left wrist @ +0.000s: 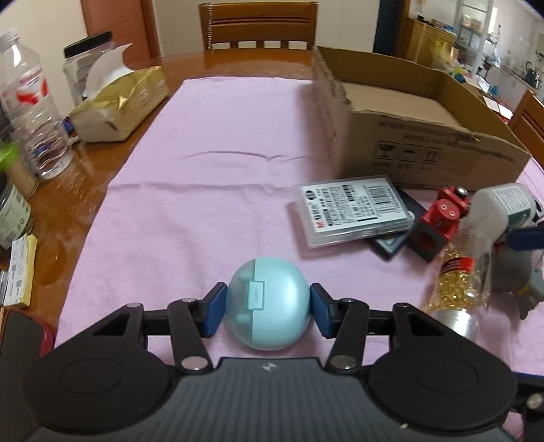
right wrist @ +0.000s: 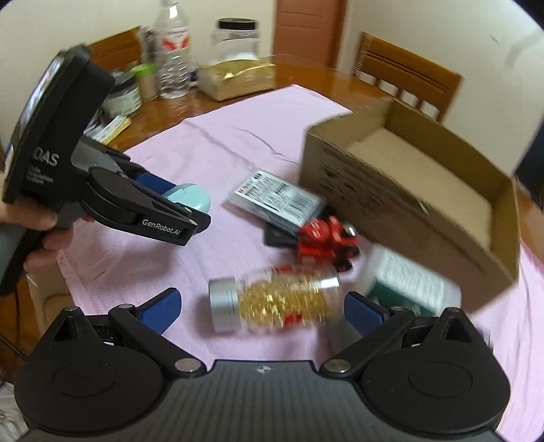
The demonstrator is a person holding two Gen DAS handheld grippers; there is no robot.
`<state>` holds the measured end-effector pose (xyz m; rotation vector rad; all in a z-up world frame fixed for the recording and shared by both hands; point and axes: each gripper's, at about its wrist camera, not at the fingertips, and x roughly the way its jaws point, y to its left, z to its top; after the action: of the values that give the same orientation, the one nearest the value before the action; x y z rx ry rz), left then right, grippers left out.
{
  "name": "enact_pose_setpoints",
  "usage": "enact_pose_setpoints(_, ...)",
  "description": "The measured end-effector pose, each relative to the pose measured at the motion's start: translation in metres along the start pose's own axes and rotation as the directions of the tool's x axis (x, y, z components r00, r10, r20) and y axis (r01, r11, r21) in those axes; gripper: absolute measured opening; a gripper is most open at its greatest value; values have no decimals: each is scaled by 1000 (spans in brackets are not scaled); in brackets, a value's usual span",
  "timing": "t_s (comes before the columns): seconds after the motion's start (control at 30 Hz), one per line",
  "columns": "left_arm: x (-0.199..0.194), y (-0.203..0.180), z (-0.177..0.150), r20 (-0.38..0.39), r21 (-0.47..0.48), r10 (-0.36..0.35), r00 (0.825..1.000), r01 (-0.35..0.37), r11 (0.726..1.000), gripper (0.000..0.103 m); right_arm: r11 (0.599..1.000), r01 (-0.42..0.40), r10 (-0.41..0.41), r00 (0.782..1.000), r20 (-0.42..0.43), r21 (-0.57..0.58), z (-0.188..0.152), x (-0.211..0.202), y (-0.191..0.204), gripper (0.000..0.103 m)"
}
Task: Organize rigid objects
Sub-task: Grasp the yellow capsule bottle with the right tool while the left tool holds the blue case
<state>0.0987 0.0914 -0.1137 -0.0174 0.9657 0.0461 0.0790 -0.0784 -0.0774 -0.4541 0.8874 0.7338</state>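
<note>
My left gripper (left wrist: 268, 307) is shut on a round teal earbud case (left wrist: 268, 302), held over the pink cloth (left wrist: 204, 170); the case also shows in the right wrist view (right wrist: 190, 199). My right gripper (right wrist: 261, 307) is open, its blue pads either side of a clear bottle of golden capsules (right wrist: 275, 301) lying on its side with a silver cap. That bottle also shows in the left wrist view (left wrist: 455, 278). A red toy robot (right wrist: 326, 241), a flat clear plastic case (right wrist: 275, 195) and a white bottle (right wrist: 404, 275) lie beside an open cardboard box (right wrist: 425, 190).
The wooden table's left side holds a water bottle (left wrist: 30, 112), a clear jar (left wrist: 88, 64), a gold tissue pack (left wrist: 119, 105) and small tins. Wooden chairs (left wrist: 258, 25) stand at the far edge. The cardboard box (left wrist: 418, 132) sits at the right.
</note>
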Motion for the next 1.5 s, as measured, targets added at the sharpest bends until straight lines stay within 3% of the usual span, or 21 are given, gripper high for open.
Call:
enact_pose_setpoints(0.2, 1, 0, 0, 4, -8, 0, 1000, 0, 1000, 52, 998, 9, -11, 999, -34, -62, 13, 20, -1, 103)
enact_pose_setpoints(0.43, 1, 2, 1, -1, -15, -7, 1000, 7, 1000, 52, 999, 15, -19, 993, -115, -34, 17, 38, -2, 103)
enact_pose_setpoints(0.57, 2, 0, 1, 2, -5, 7, 1000, -7, 1000, 52, 999, -31, 28, 991, -132, -20, 12, 35, 2, 103)
enact_pose_setpoints(0.7, 2, -1, 2, 1, -16, 15, 1000, -15, 1000, 53, 999, -19, 13, 990, -143, -38, 8, 39, 7, 103)
enact_pose_setpoints(1.13, 2, -2, 3, -10, -8, 20, 1000, -20, 1000, 52, 1000, 9, -9, 991, -133, 0, 12, 40, 5, 97)
enact_pose_setpoints(1.5, -15, -5, 12, -37, 92, -25, 999, 29, 995, 52, 1000, 0, 1, 994, -109, 7, 15, 22, 1, 96)
